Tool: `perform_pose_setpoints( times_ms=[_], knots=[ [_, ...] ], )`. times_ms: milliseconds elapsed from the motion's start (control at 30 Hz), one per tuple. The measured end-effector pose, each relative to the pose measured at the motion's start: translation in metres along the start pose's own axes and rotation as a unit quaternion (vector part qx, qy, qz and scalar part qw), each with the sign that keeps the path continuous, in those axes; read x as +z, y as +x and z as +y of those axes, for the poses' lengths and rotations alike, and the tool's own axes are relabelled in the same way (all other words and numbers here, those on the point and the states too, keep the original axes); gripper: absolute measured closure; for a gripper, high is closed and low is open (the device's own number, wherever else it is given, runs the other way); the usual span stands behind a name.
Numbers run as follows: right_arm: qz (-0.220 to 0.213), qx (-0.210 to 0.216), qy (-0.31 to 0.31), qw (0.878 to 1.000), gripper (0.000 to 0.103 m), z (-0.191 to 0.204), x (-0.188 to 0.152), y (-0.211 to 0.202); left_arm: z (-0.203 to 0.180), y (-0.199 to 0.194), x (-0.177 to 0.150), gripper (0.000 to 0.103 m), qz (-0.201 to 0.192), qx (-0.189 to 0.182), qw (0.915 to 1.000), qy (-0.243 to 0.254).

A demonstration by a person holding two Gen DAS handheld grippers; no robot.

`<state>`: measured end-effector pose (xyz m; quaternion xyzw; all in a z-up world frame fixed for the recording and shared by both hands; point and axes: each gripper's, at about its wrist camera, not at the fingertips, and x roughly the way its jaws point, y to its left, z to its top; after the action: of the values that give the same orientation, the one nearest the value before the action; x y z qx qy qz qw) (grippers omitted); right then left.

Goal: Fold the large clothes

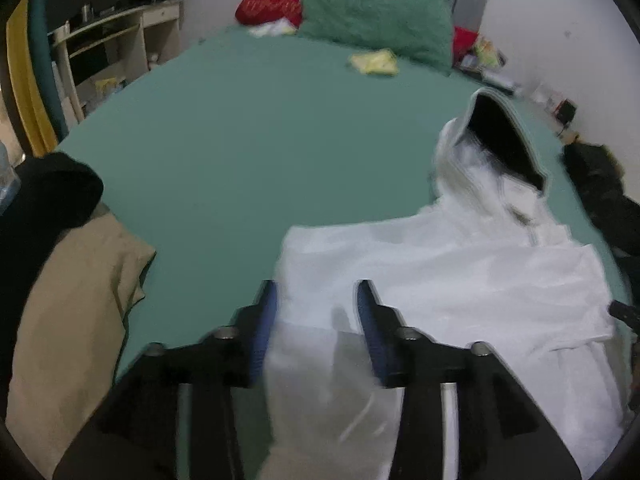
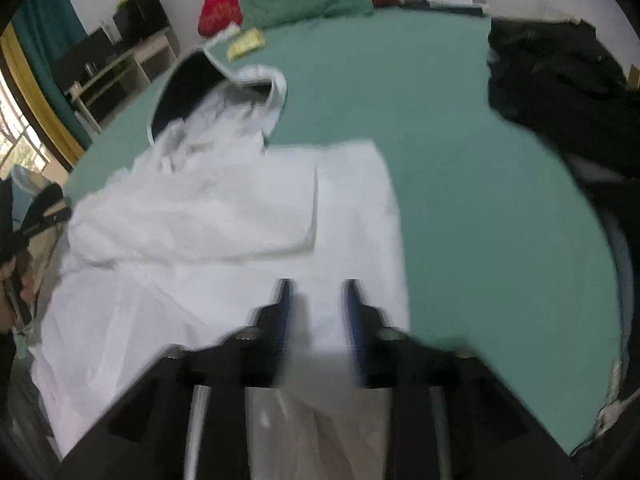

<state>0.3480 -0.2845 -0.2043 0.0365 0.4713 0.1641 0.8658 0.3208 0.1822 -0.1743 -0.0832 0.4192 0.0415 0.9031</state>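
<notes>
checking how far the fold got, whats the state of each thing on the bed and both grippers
white hooded garment: flat on the green sheet, sides folded in, hood open
left hand-held gripper: open, over the garment's near edge
right hand-held gripper: open, holding nothing
black clothes: crumpled heap
tan garment: lying bunched
green pillow: at the headboard

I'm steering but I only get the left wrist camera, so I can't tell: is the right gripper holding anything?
Observer: No. The right gripper is over the white hooded garment, near its right edge, with its jaws apart and gripping nothing.
Operator: What's past that edge?
Observer: Bare green sheet, then a big heap of black clothes.
Operator: Is there a window anywhere?
Observer: Yes, a bright window at the far left.
</notes>
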Motion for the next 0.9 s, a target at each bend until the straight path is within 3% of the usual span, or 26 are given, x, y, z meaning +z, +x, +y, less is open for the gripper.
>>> perform_pose_setpoints(
  times_ms=[33, 100, 200, 233, 267, 300, 367, 433, 533, 633, 733, 767, 900],
  knots=[
    [-0.012, 0.002, 0.0, 1.0, 0.048, 0.002, 0.009, -0.001, -0.007, -0.005, -0.001, 0.057, -0.002, -0.014, 0.9999, 0.008],
    [-0.023, 0.017, -0.006, 1.0, 0.046, 0.009, 0.026, 0.002, -0.02, -0.009, -0.005, 0.057, 0.01, -0.033, 0.9991, 0.027],
    [0.003, 0.016, -0.016, 1.0, 0.046, 0.017, 0.041, 0.033, -0.032, -0.005, -0.017, 0.057, 0.036, -0.044, 0.9978, 0.035],
    [0.021, 0.021, -0.014, 0.999, 0.053, 0.018, 0.042, 0.046, -0.034, 0.0, -0.023, 0.057, 0.046, -0.047, 0.9973, 0.033],
    [0.038, 0.028, -0.015, 0.999, 0.082, 0.016, 0.04, 0.057, -0.034, 0.003, -0.026, 0.057, 0.053, -0.049, 0.997, 0.031],
    [0.045, 0.023, -0.024, 0.998, 0.088, 0.019, 0.037, 0.061, -0.034, 0.006, -0.029, 0.057, 0.06, -0.05, 0.9965, 0.03],
    [0.038, 0.007, -0.06, 0.997, 0.098, 0.025, 0.031, 0.043, -0.035, 0.011, -0.036, 0.057, 0.07, -0.053, 0.9956, 0.031],
    [0.031, -0.018, -0.093, 0.995, 0.098, 0.033, 0.025, 0.023, -0.039, 0.015, -0.037, 0.057, 0.081, -0.057, 0.9944, 0.036],
    [0.053, -0.037, -0.112, 0.992, 0.097, 0.028, 0.008, 0.0, -0.045, 0.017, -0.027, 0.057, 0.083, -0.06, 0.9938, 0.044],
    [0.07, -0.042, -0.109, 0.991, 0.093, 0.017, 0.005, -0.015, -0.055, 0.02, 0.0, 0.057, 0.064, -0.077, 0.994, 0.045],
    [0.034, -0.035, -0.098, 0.994, 0.058, 0.014, 0.029, -0.021, -0.073, 0.029, 0.034, 0.055, 0.025, -0.097, 0.9937, 0.049],
    [0.014, -0.011, -0.095, 0.995, 0.053, 0.016, 0.044, -0.019, -0.078, 0.034, 0.044, 0.054, 0.015, -0.103, 0.9934, 0.048],
    [-0.002, 0.022, -0.077, 0.997, 0.052, 0.022, 0.107, 0.027, -0.103, 0.069, 0.077, 0.053, -0.003, -0.123, 0.9918, 0.035]
  ],
)
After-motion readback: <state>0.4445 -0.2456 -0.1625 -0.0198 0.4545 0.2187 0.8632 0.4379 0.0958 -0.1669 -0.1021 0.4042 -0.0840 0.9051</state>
